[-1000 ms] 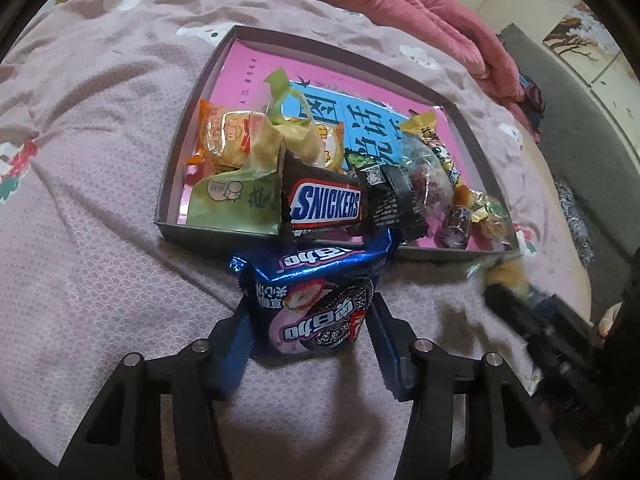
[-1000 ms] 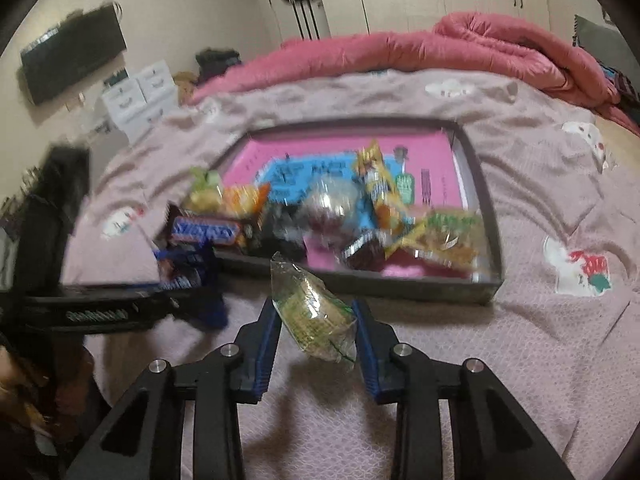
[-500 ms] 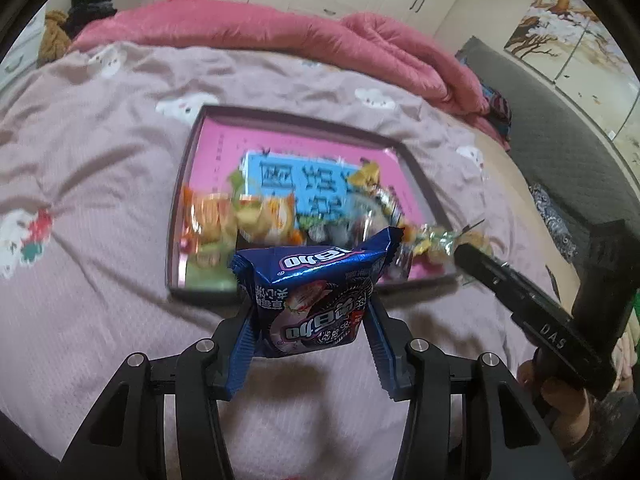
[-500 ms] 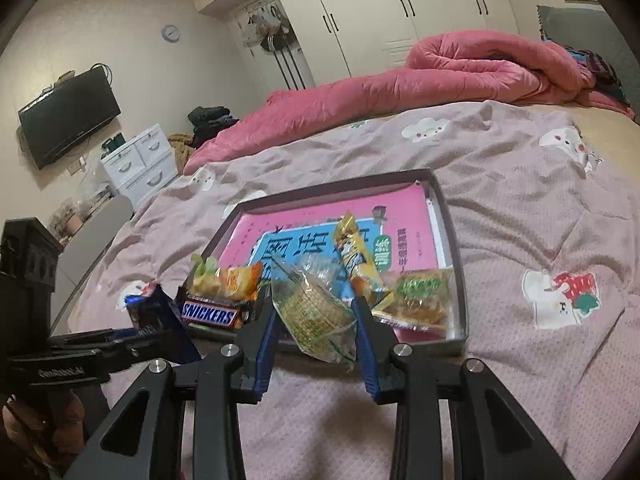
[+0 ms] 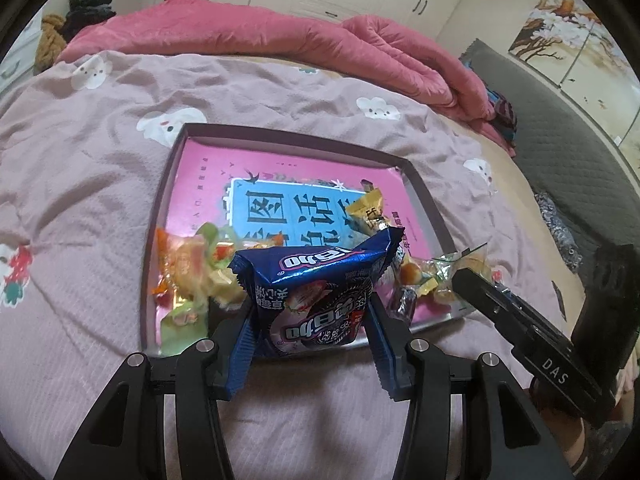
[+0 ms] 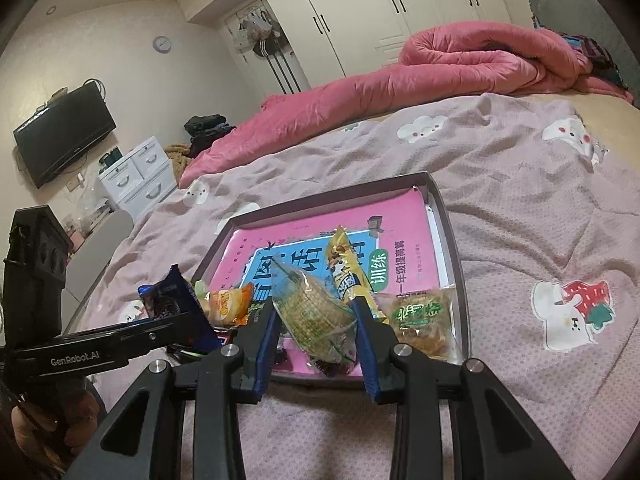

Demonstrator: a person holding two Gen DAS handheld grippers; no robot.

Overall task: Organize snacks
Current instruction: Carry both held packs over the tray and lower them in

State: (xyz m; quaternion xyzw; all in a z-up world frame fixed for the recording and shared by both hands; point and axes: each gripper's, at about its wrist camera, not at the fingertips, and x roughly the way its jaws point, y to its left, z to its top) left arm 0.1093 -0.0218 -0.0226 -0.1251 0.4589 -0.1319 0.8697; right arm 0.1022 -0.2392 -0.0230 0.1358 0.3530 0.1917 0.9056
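Both tongs are gripping a snack: the left tongs (image 5: 310, 320) pinch a blue cookie pack (image 5: 316, 292), the right tongs (image 6: 316, 320) a clear wrapped cake (image 6: 316, 316). Both have lifted higher above the tray (image 5: 158, 216) on the bed (image 5: 72, 200), so these two look headed elsewhere.

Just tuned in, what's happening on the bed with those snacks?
A person holds a gripper in each hand above a shallow box on the bed. The left gripper is clamped on a blue cookie packet; the right gripper is clamped on a clear-wrapped yellow snack. Both packets are in the air at the box's near edge. More snacks lie inside on a pink book.
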